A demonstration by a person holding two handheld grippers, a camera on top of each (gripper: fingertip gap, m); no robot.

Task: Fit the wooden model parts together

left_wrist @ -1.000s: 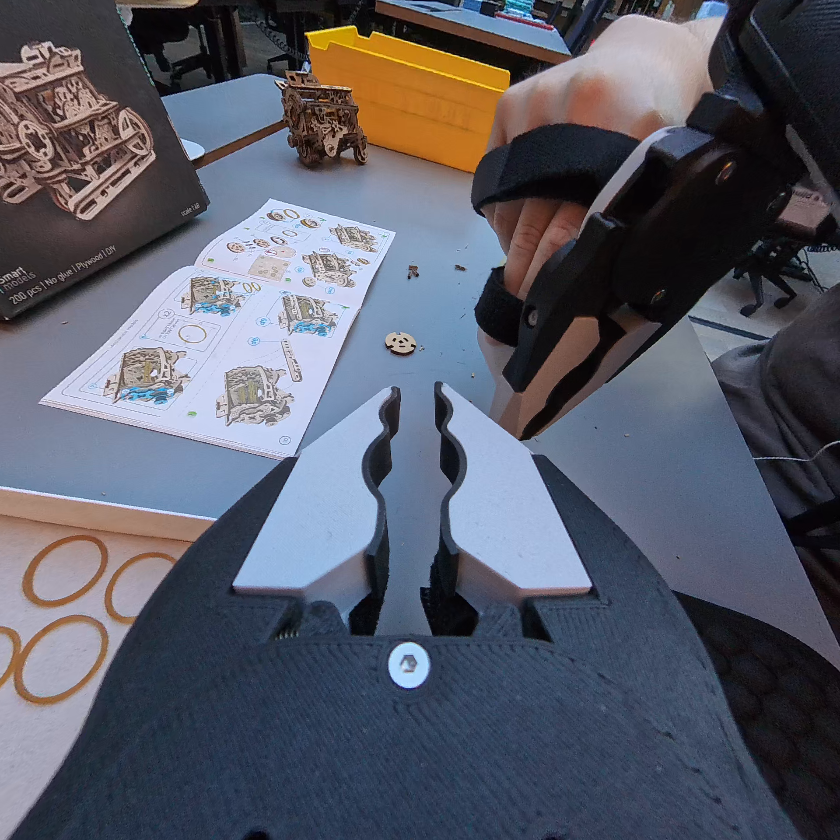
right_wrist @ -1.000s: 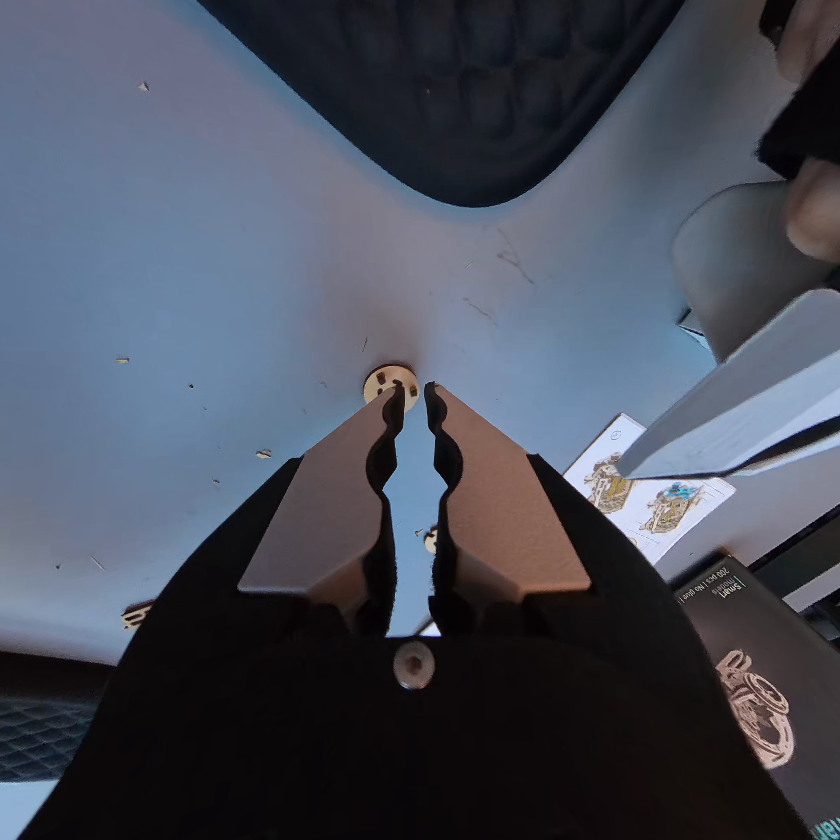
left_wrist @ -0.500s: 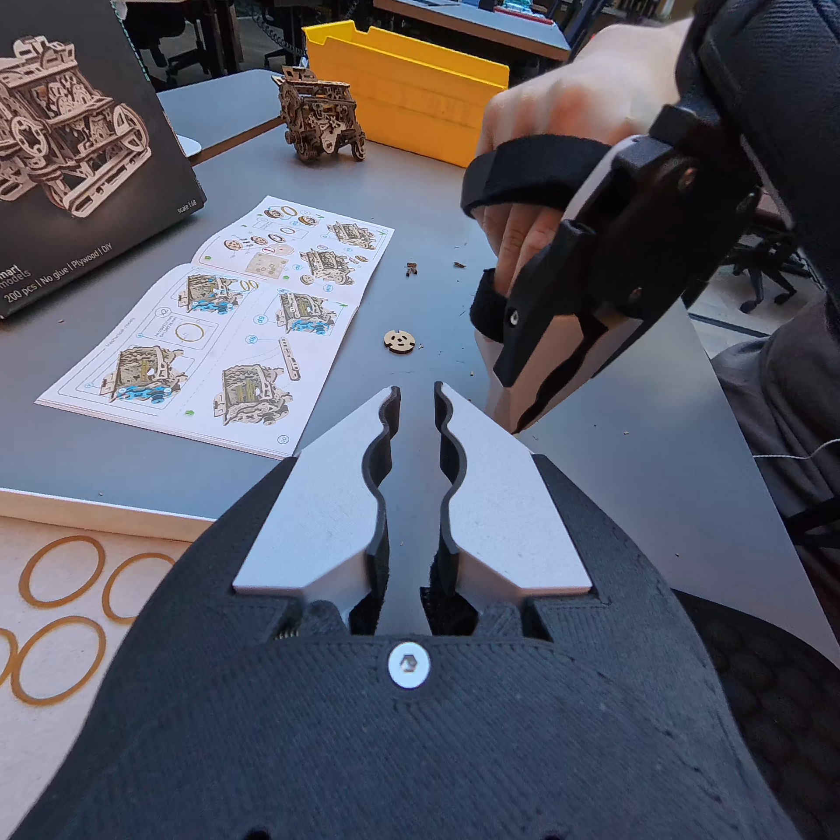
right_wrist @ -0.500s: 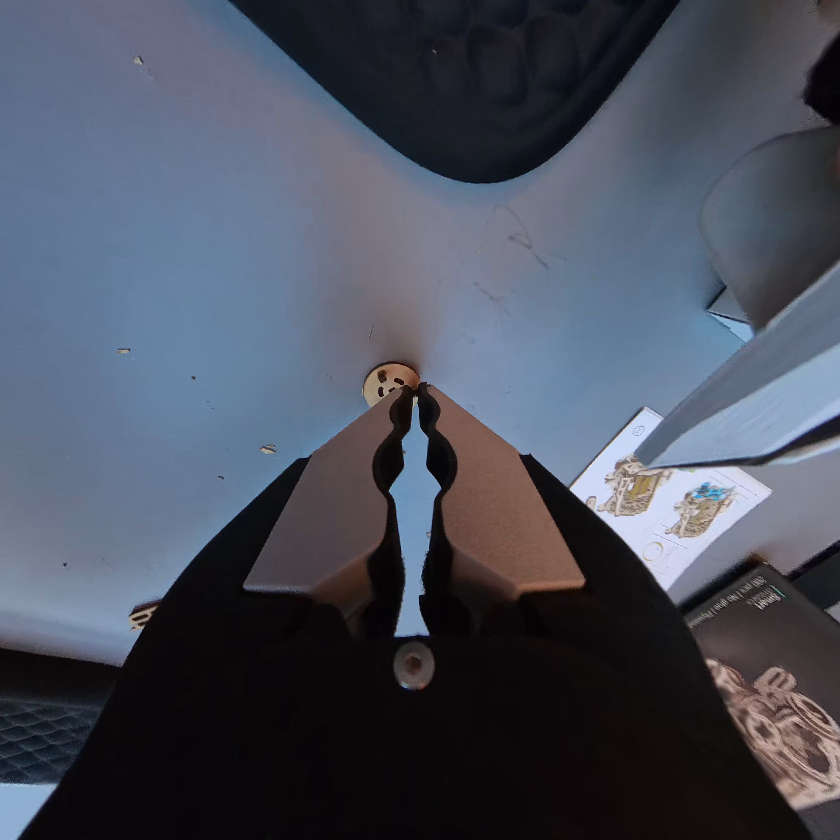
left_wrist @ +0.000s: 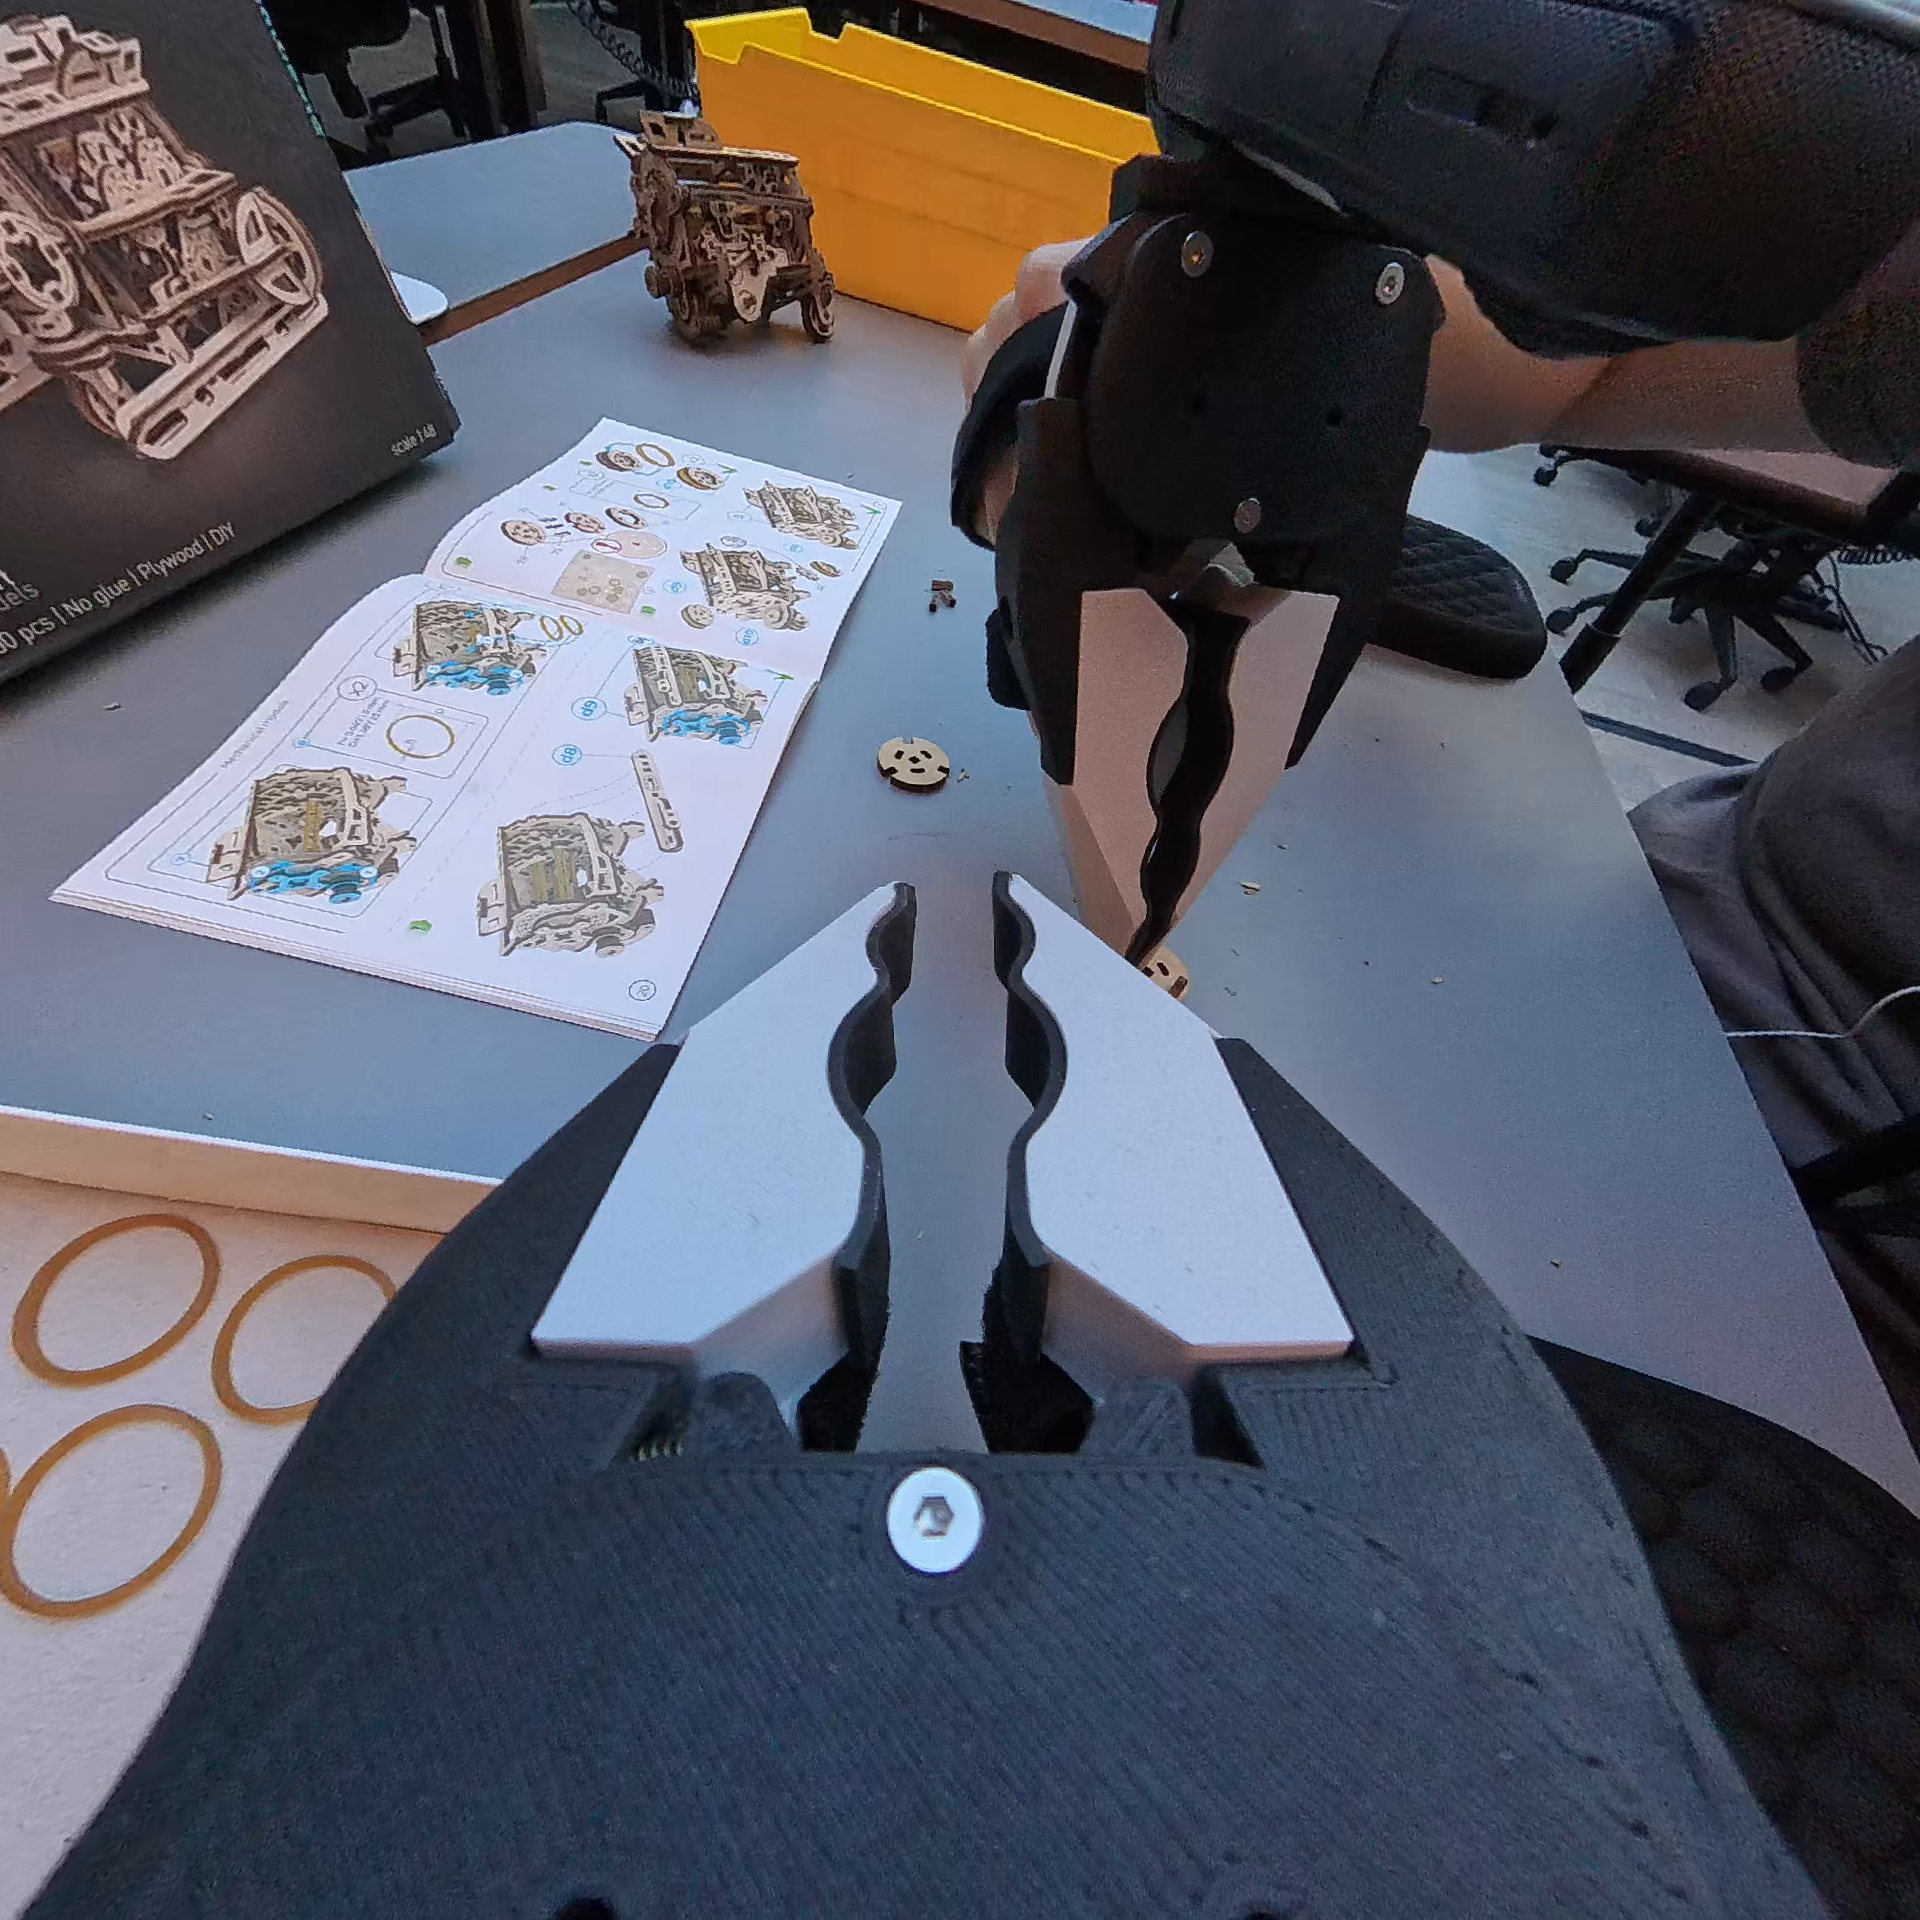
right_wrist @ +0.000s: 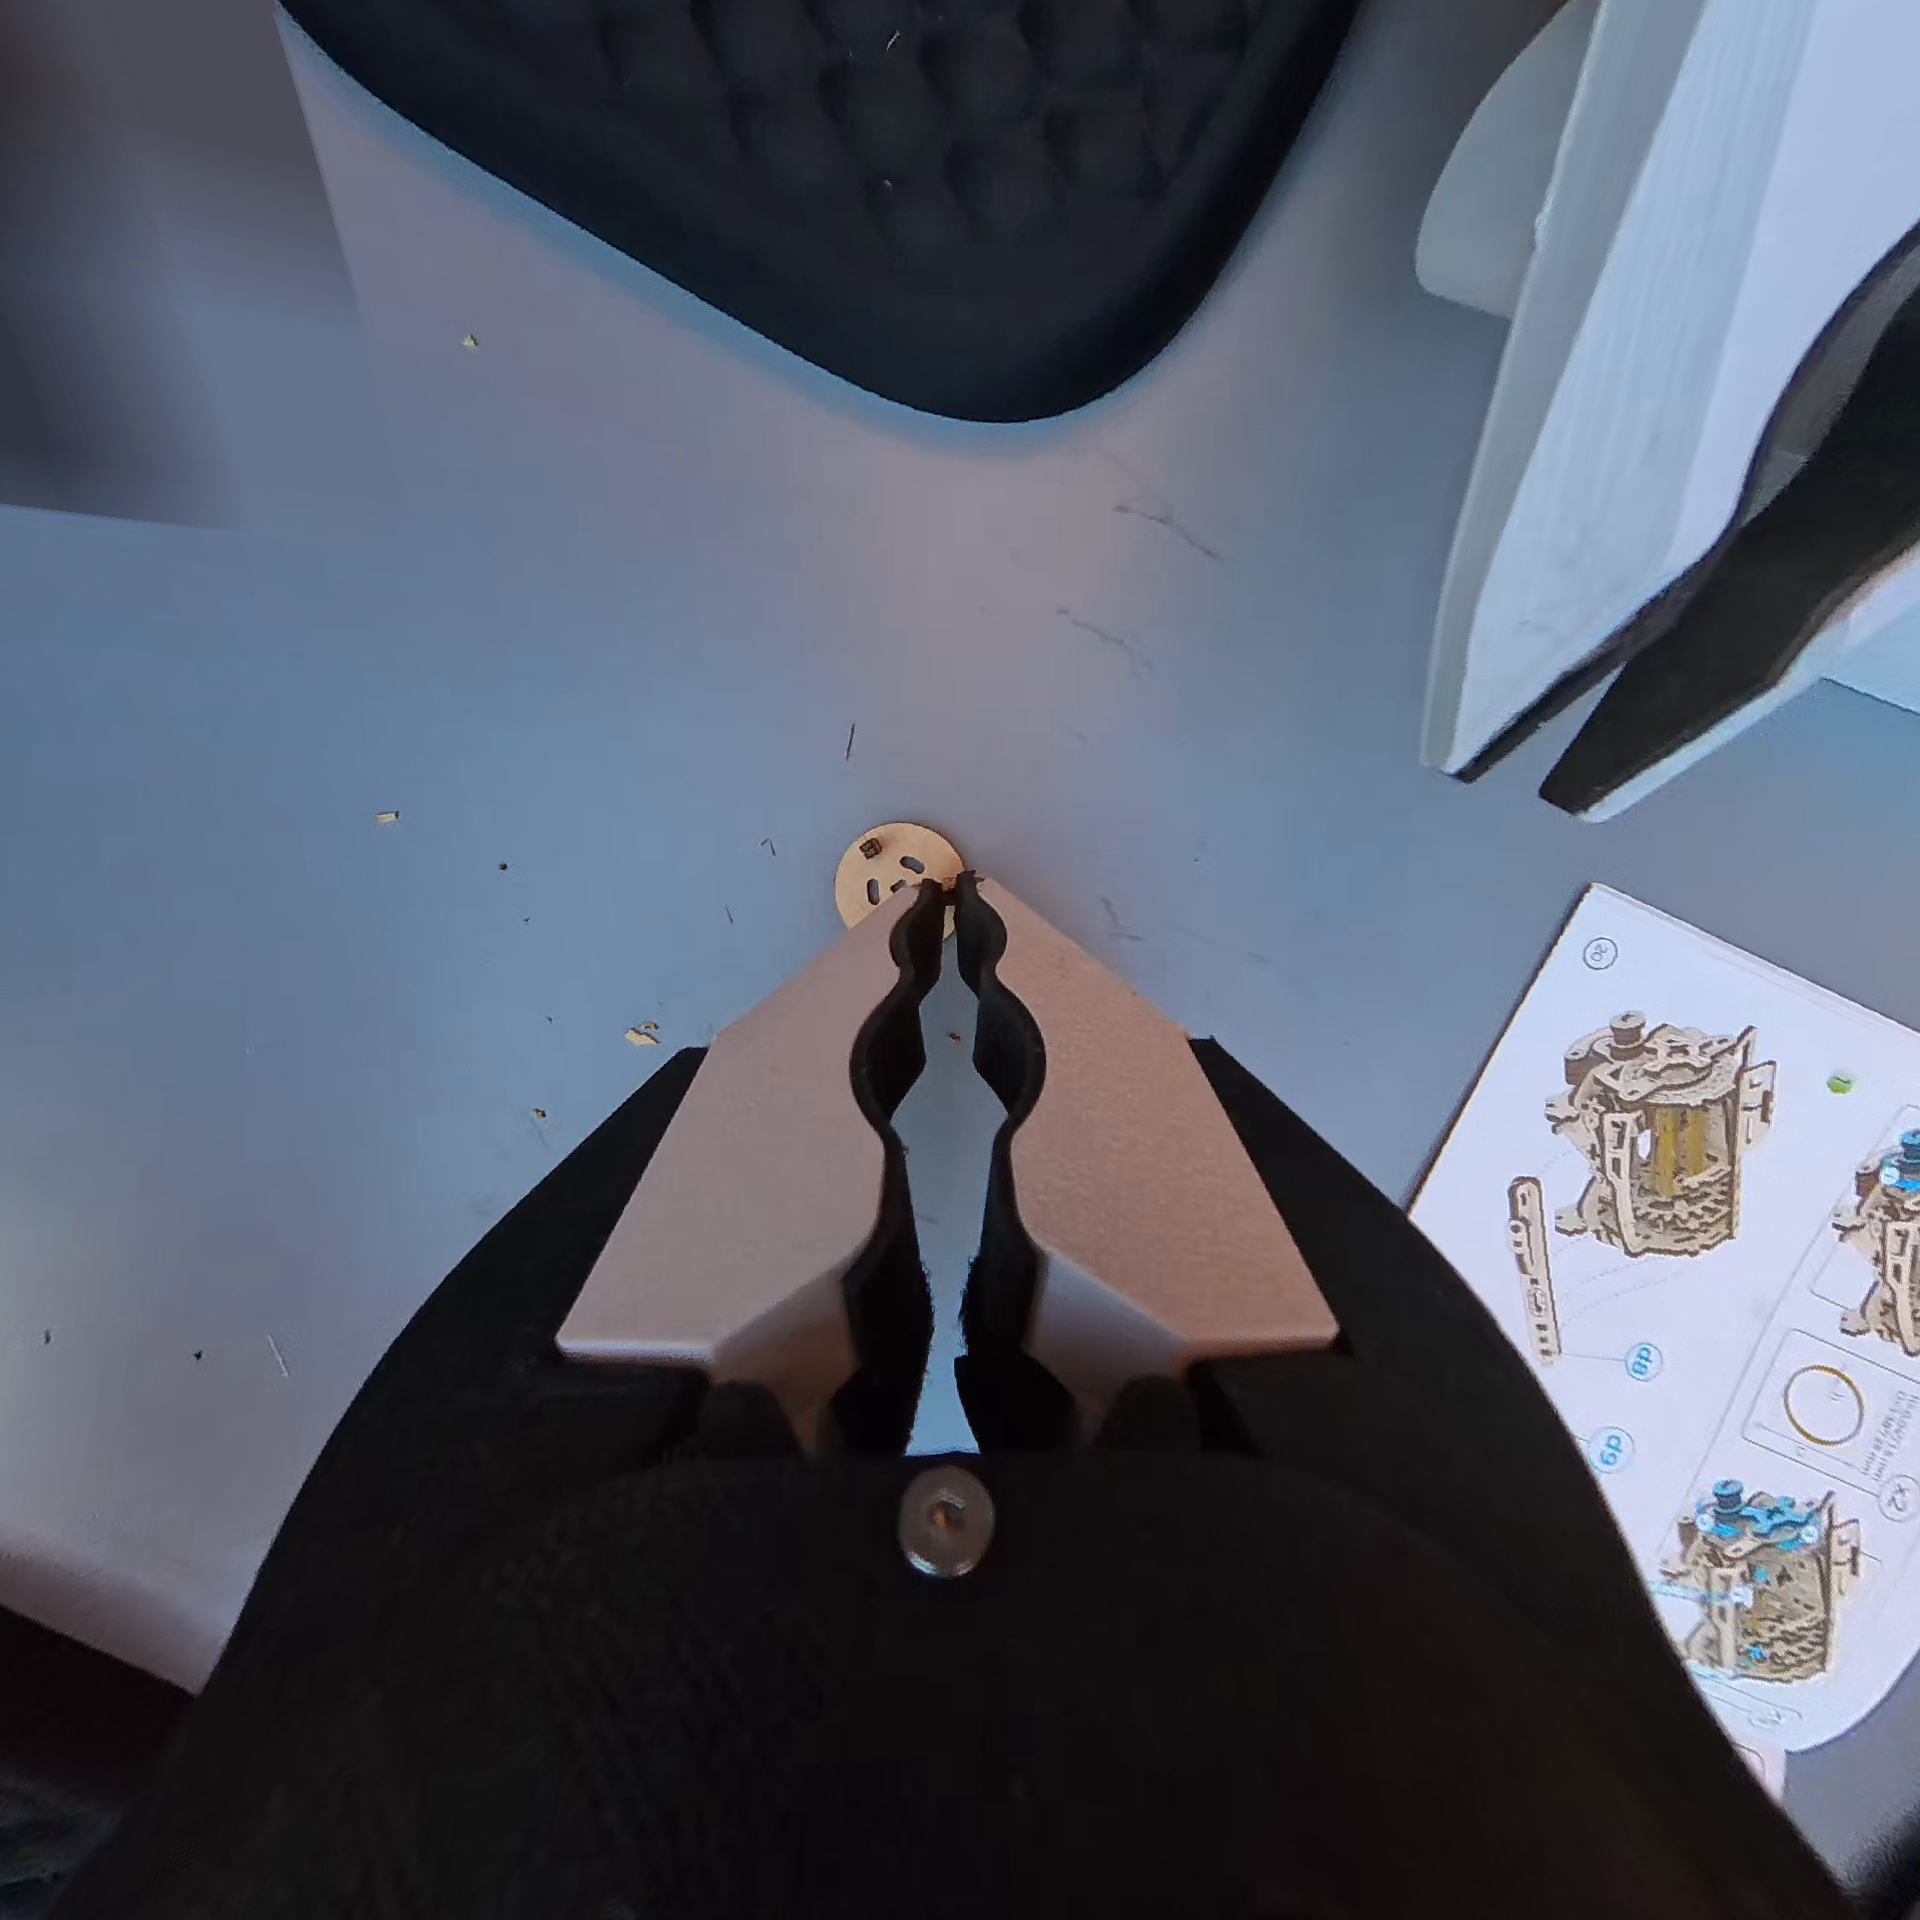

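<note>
A small round wooden disc (right_wrist: 881, 868) with slots lies flat on the grey table (right_wrist: 520, 675). My right gripper (right_wrist: 943, 888) points steeply down at it. Its jaws are closed to a sliver on the disc's rim, with a tiny brown bit between the tips. The left wrist view shows this gripper (left_wrist: 1143, 948) touching the disc (left_wrist: 1169, 975). My left gripper (left_wrist: 954, 891) hovers just in front, slightly open and empty. A second notched disc (left_wrist: 912, 762) lies loose farther back. An assembled wooden model (left_wrist: 732, 229) stands at the far end.
An open instruction booklet (left_wrist: 499, 727) lies left of the discs. The kit's dark box (left_wrist: 156, 312) stands far left and a yellow bin (left_wrist: 914, 156) behind. A wooden sheet with cut rings (left_wrist: 114, 1382) lies near left. A black chair seat (right_wrist: 831, 187) borders the table edge. The left gripper's tips are roughly 9 cm from the right gripper's.
My right gripper's jaws have closed from open to nearly shut at the disc's rim, and the gripper has turned more upright. My left gripper has stayed put.
</note>
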